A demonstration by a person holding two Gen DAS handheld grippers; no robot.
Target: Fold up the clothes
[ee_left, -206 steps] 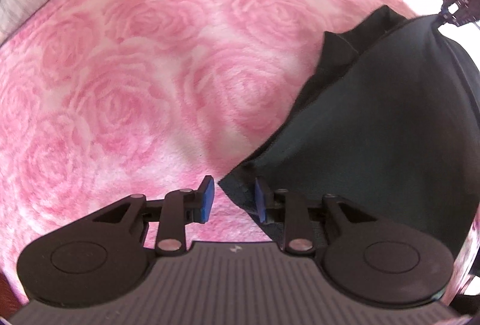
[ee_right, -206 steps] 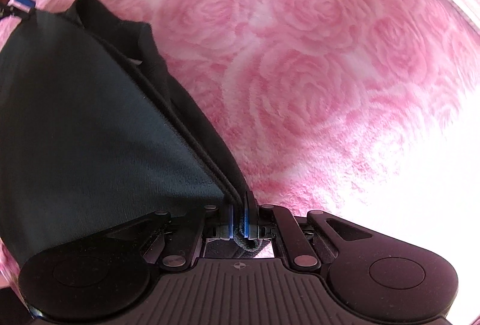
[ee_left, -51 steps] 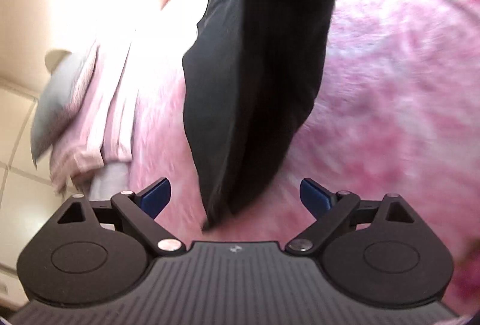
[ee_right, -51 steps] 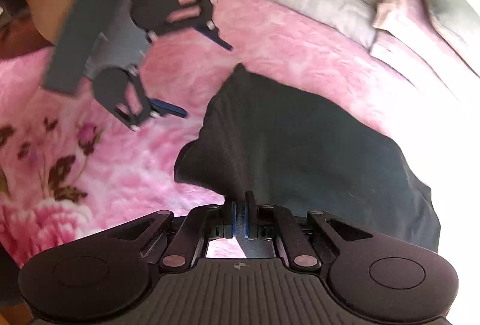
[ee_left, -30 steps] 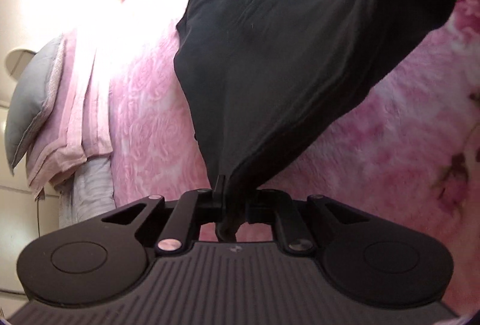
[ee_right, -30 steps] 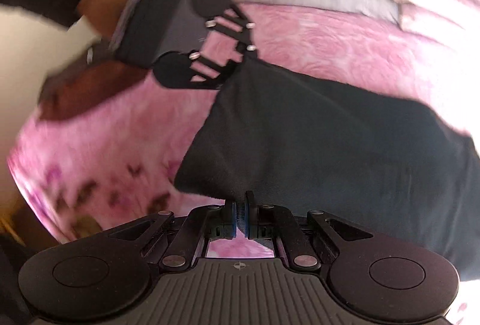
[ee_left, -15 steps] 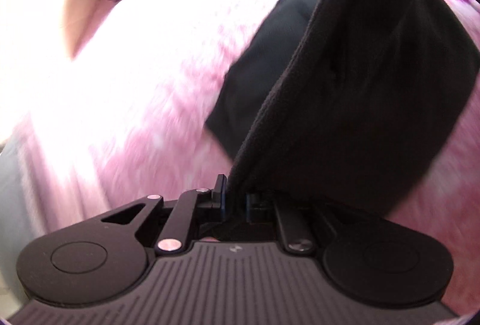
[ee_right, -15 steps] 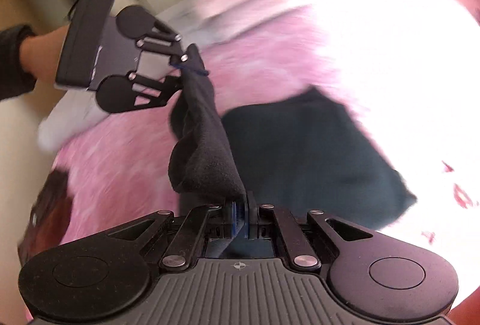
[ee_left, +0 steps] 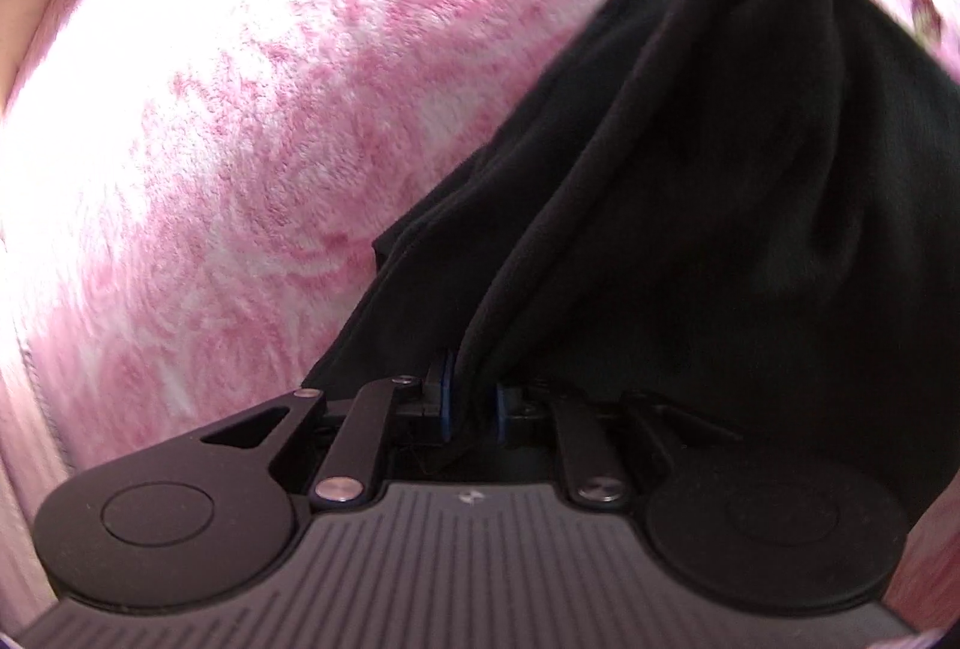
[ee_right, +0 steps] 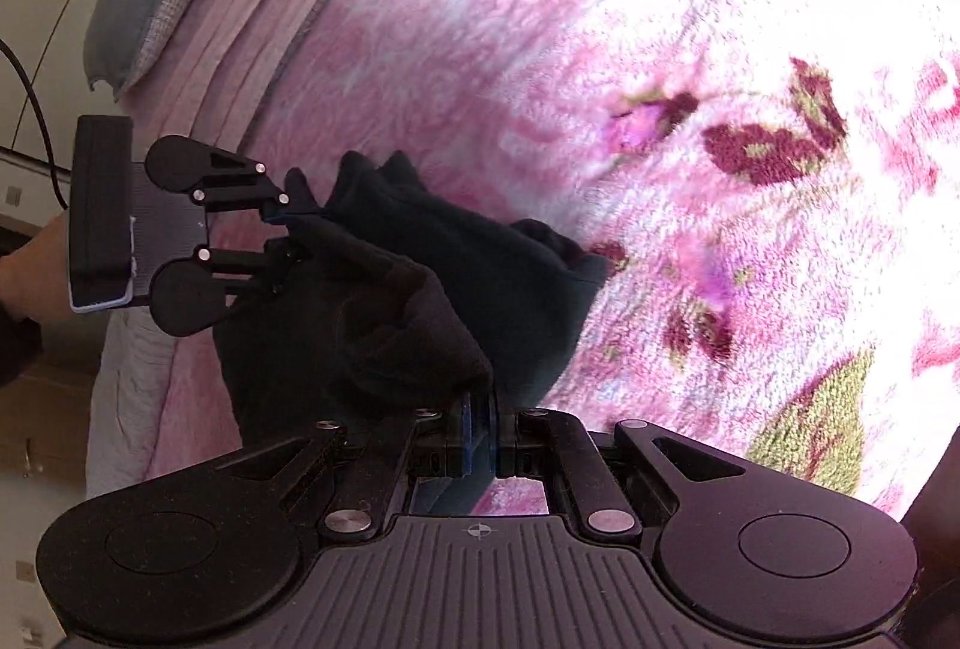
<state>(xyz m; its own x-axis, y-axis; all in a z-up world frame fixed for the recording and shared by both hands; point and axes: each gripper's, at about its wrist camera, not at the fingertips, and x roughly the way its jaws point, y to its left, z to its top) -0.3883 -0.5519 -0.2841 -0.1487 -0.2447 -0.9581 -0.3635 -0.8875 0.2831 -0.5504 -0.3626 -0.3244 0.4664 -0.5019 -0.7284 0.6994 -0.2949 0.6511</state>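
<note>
Garment [ee_right: 480,259]: dark, bunched, hung between both grippers over pink blanket [ee_right: 690,49]; open blanket all around. One edge is pinched in the left gripper [ee_left: 472,397], another clamped in the right gripper [ee_right: 478,430].

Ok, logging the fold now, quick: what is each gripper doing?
Left gripper: shut on the black garment.
Right gripper: shut on the same black garment.
</note>
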